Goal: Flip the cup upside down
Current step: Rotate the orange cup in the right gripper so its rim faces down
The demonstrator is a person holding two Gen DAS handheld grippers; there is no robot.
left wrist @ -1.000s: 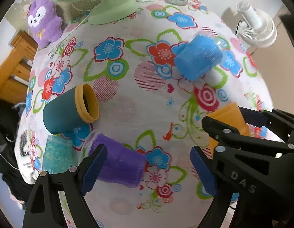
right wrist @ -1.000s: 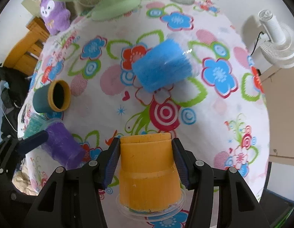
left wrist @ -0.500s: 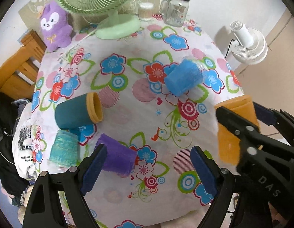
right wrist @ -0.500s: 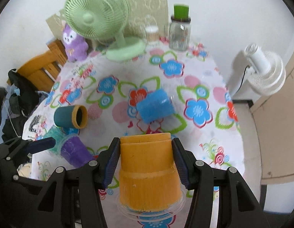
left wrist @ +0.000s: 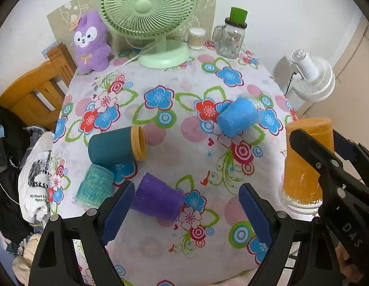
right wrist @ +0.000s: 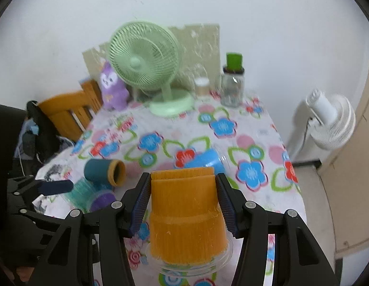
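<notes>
My right gripper point(right wrist: 183, 202) is shut on an orange ribbed cup point(right wrist: 186, 217) and holds it above the table's right front, closed end up and clear rim down. The orange cup also shows at the right of the left wrist view point(left wrist: 306, 162). My left gripper point(left wrist: 184, 212) is open and empty above the table's front edge, with a purple cup point(left wrist: 158, 199) lying on its side just beyond its left finger. A blue cup point(left wrist: 239, 116), a teal cup with an orange rim point(left wrist: 115, 146) and a turquoise cup point(left wrist: 93, 186) rest on the flowered tablecloth point(left wrist: 184, 152).
A green desk fan point(left wrist: 151, 16), a purple plush toy point(left wrist: 89, 43), a glass jar with a green lid point(left wrist: 232, 38) and a small container point(left wrist: 196, 38) stand at the back. A wooden chair point(left wrist: 34, 95) is at the left, a white floor fan point(left wrist: 310, 76) at the right.
Both grippers have risen and pulled back from the table. The right gripper has tilted up toward level, still holding the orange cup with its closed end up.
</notes>
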